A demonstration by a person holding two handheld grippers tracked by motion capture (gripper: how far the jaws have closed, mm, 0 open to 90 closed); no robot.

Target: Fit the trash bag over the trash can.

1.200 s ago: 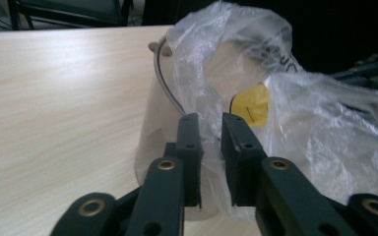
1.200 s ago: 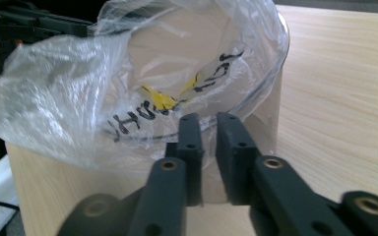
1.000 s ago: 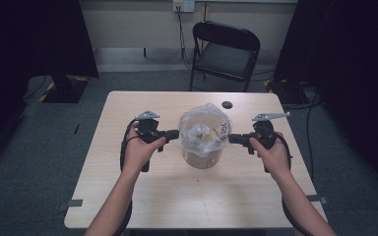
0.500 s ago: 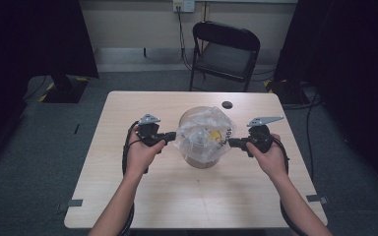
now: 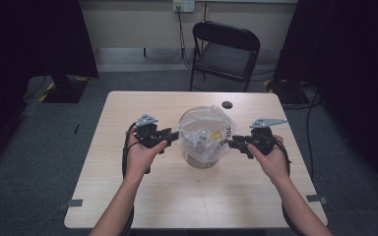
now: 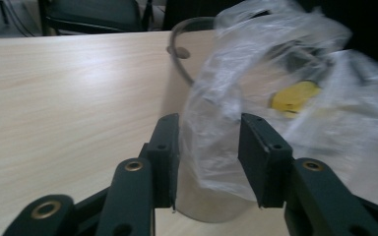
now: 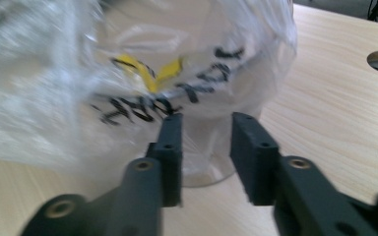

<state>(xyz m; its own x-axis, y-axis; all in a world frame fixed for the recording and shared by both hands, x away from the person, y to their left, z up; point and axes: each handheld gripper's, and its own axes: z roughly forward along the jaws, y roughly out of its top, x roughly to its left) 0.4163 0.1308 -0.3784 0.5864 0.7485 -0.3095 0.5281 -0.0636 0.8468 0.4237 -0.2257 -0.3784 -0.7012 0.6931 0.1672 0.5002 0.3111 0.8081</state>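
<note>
I am fitting a clear plastic bag (image 5: 204, 133) over the round container (image 5: 200, 158) that stands near the middle of the table (image 5: 128, 113), and the step in hand looks to me like letting go of the film once it is draped over the rim. To do this well I judge that I should open both tools at the same time, so the bag does not get dragged to one side, and draw them straight outward from the container without snagging the loose folds. The film is light and springy, so it may lift off if I brush it on the way out.

My left gripper (image 5: 170, 136) sits just to the left of the container, at the level of its upper wall. Its jaws have just been opening and now stand partly apart; in the left gripper view (image 6: 209, 157) a fold of the bag hangs between them, but the pads do not press on it, so I read it as released.

My right gripper (image 5: 234, 143) sits just to the right of the container, level with the left one. Its jaws have likewise just been opening, and in the right gripper view (image 7: 204, 157) they stand apart with nothing pinched; the printed side of the bag, with black lettering and a yellow mark, lies just beyond the tips. The bag now rests over the container's mouth, puffed and crumpled.
</note>
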